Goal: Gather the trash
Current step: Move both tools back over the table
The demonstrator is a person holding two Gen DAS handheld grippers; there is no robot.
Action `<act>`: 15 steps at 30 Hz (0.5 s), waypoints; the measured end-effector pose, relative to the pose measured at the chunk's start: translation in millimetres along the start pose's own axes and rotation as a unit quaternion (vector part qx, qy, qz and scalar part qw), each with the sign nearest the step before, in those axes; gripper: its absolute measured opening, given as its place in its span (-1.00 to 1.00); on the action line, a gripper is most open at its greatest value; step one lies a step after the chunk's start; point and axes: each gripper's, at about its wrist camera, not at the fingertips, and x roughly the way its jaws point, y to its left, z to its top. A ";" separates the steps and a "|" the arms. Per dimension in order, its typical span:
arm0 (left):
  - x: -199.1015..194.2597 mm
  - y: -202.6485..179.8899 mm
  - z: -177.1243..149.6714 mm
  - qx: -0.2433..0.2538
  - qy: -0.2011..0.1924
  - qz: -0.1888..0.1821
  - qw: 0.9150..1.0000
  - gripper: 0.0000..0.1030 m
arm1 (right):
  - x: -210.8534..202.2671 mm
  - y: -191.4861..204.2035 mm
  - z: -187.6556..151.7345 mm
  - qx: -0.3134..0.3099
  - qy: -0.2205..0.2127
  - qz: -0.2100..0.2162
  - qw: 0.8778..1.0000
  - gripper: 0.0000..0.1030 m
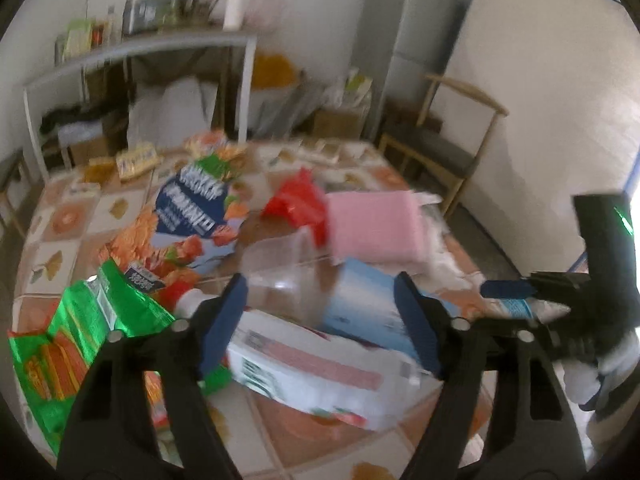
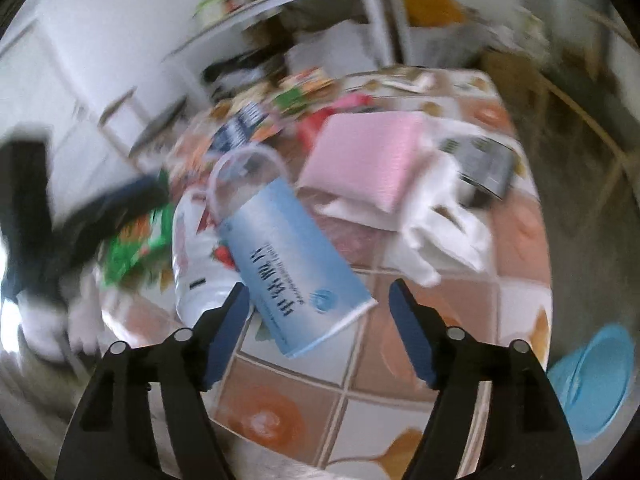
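Trash covers a tiled-pattern table (image 2: 420, 312). My left gripper (image 1: 320, 312) is open above a white carton with a pink stripe (image 1: 316, 376) and a clear plastic cup (image 1: 280, 276). A light blue box (image 1: 360, 304) lies beside them. My right gripper (image 2: 320, 312) is open just over that light blue box (image 2: 288, 264), whose near end sits between the fingers. A pink padded envelope (image 2: 364, 160) lies behind it. The right gripper also shows in the left wrist view (image 1: 516, 300), at the right; whether it touches anything there I cannot tell.
A green snack bag (image 1: 80, 336), a blue and orange snack bag (image 1: 188, 216), a red plastic bag (image 1: 296, 200) and white paper (image 2: 444, 224) lie on the table. A blue basin (image 2: 592, 384) sits on the floor at the right. A chair (image 1: 440, 140) and shelf (image 1: 140, 64) stand behind.
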 end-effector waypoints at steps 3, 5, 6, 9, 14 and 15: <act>19.5 13.5 13.8 -0.012 0.034 -0.008 0.999 0.11 | 14.7 8.6 7.8 -0.049 0.025 -0.008 0.998 0.39; 29.2 17.3 19.8 -0.012 0.048 -0.010 0.999 0.04 | 24.9 11.7 14.2 -0.070 0.040 -0.002 0.997 0.39; 33.5 17.8 21.6 -0.009 0.052 -0.008 0.999 0.00 | 29.5 12.2 16.5 -0.078 0.047 -0.001 0.996 0.39; 44.0 15.3 20.7 0.001 0.065 0.003 0.998 -0.15 | 43.0 11.0 20.4 -0.095 0.067 0.004 0.993 0.39; 54.3 15.0 18.6 0.008 0.075 0.023 0.997 -0.48 | 57.7 11.0 24.2 -0.111 0.088 0.027 0.990 0.39; 54.8 15.4 18.7 0.008 0.073 0.027 0.997 -0.54 | 59.4 12.6 23.9 -0.117 0.094 0.029 0.988 0.39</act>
